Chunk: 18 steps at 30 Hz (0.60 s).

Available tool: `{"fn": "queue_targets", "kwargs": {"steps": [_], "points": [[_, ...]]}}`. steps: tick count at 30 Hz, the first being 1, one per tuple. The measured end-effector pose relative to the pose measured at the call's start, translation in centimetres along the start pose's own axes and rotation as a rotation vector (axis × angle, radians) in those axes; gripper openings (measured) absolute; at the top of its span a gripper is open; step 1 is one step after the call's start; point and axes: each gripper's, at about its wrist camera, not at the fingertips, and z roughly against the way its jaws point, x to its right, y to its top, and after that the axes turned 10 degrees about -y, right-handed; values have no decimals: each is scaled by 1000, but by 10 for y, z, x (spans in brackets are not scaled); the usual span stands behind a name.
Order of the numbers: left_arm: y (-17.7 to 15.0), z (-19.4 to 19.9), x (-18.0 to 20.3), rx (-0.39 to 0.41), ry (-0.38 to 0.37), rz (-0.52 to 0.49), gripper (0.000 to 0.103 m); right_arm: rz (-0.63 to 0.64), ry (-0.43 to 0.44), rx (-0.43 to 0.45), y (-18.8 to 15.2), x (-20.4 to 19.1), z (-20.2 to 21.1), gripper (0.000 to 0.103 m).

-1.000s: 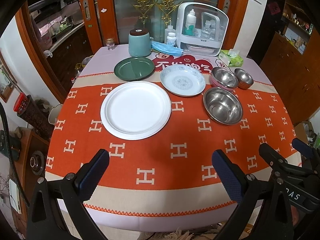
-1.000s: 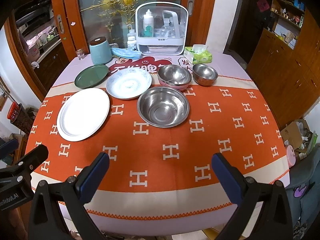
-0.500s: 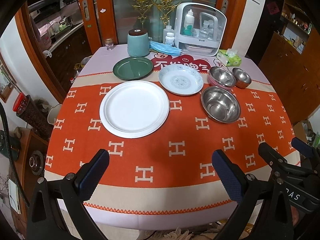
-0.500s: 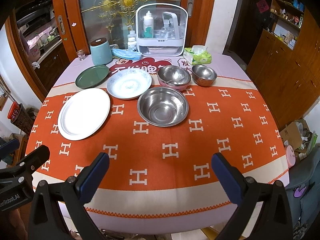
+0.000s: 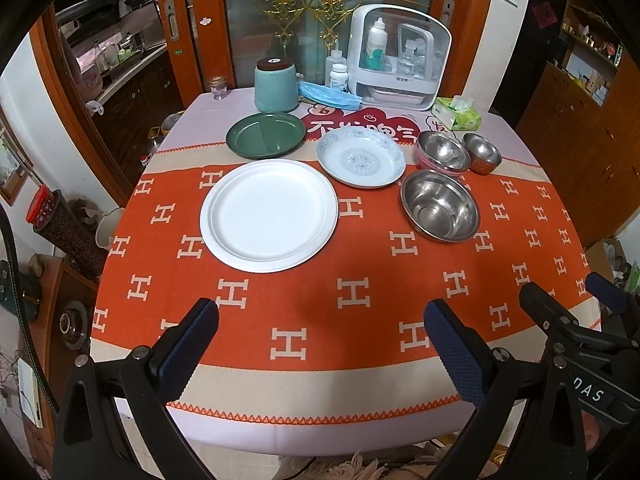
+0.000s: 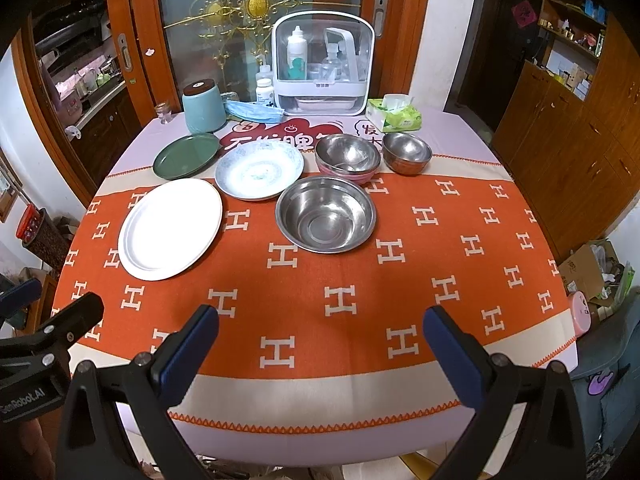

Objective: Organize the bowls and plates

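Both my tools hang spread and empty over the near edge of the table [image 5: 320, 424]. My left tool [image 5: 320, 344] faces the white plate [image 5: 269, 214], ahead and slightly left. My right tool [image 6: 320, 344] lines up with the large steel bowl [image 6: 326, 214], straight ahead. The pink-rimmed bowl [image 6: 347, 157] behind it may be stacked.

You're looking at three plates: white [image 5: 269, 215], green [image 5: 265, 134], patterned [image 5: 361, 157]. Three steel bowls too: big [image 5: 440, 206], medium [image 5: 442, 152], small [image 5: 481, 153].
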Motion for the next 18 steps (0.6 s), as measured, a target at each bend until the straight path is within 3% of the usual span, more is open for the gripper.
{"fn": "queue_targets", "kwargs": {"steps": [18], "points": [[-9,12,-3,-12,23,4,102,11,12,30,-2,0,13,102]]}}
